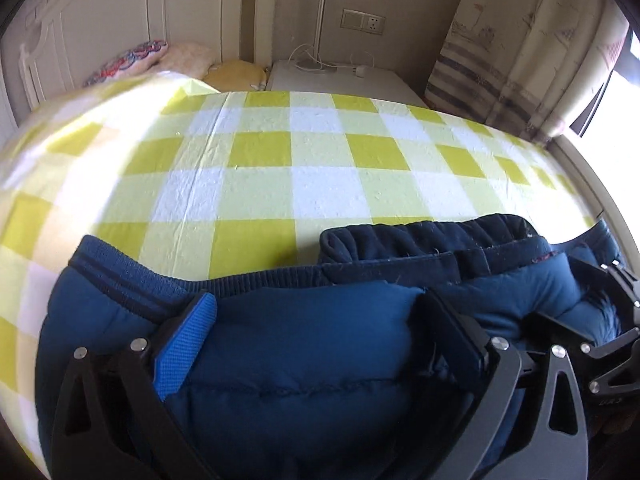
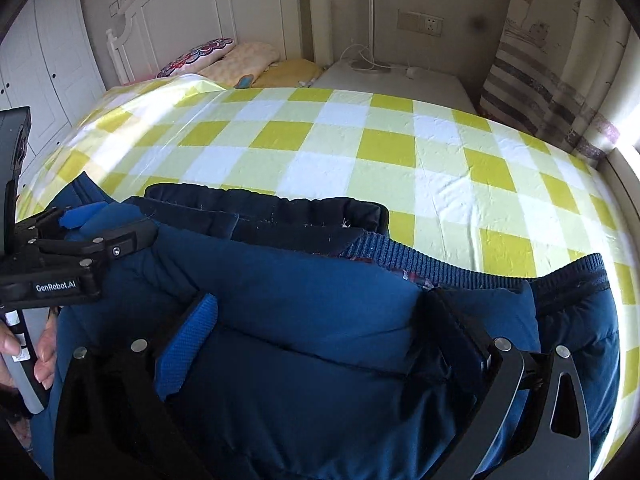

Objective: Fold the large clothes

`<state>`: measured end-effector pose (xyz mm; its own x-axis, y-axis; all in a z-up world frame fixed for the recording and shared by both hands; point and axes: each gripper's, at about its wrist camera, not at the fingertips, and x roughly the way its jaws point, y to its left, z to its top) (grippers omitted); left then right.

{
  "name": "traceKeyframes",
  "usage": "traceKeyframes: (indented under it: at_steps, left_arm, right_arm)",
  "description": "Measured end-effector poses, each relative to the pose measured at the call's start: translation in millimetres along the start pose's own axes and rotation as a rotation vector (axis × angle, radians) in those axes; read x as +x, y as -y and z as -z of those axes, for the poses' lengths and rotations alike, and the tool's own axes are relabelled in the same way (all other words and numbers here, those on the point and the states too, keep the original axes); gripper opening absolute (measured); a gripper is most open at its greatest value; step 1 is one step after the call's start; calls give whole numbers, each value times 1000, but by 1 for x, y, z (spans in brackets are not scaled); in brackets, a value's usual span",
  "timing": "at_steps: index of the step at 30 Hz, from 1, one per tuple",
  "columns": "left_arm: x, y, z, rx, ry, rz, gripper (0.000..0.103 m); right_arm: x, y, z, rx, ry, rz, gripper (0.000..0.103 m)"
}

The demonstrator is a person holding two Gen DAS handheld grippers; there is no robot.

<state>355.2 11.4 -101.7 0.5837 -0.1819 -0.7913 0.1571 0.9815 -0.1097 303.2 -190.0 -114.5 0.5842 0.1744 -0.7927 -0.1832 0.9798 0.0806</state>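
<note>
Straddling the blue jacket [image 2: 320,320] with jaws wide, only the right gripper [image 2: 320,336] view shows a hand [image 2: 40,352].

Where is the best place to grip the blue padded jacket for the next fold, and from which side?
Probably the ribbed hem of the jacket: it lies as a thin free edge on the checked sheet. Come from the near side, over the padding, pinching at both ends.

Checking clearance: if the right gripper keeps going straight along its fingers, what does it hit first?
The blue padded jacket: it bulges between the open right gripper fingers already. Past it lies the ribbed hem, then the checked sheet. Depth is unclear.
</note>
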Motion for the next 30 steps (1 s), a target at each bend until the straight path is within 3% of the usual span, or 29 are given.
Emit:
traceKeyframes:
  at_steps: [9, 13, 16, 17, 22, 26, 28, 30]
  left_arm:
    - [3, 5, 3, 25, -3, -19, 101]
    - [4, 5, 2, 30, -1, -28, 101]
    - [4, 5, 3, 27, 0, -25, 101]
    - [4, 4, 2, 25, 0, -22, 101]
    - [4, 3, 3, 23, 0, -20, 101]
    - [2, 0, 3, 15, 4, -7, 101]
    - [2, 1, 3, 15, 3, -7, 101]
    - [2, 0, 3, 12, 5, -3, 101]
  right_arm:
    - [5, -13, -2, -52, -29, 89, 99]
    - [0, -18, -15, -30, -99, 131, 99]
    - [-7, -34, -19, -59, -22, 94, 99]
    - [6, -39, -16, -89, -64, 131, 99]
    - [5, -34, -16, -124, -56, 141, 98]
    - [-30, 23, -10, 9, 15, 203, 98]
    - [-35, 61, 2, 91, 2, 226, 98]
    - [-28, 105, 20, 240, -14, 96, 99]
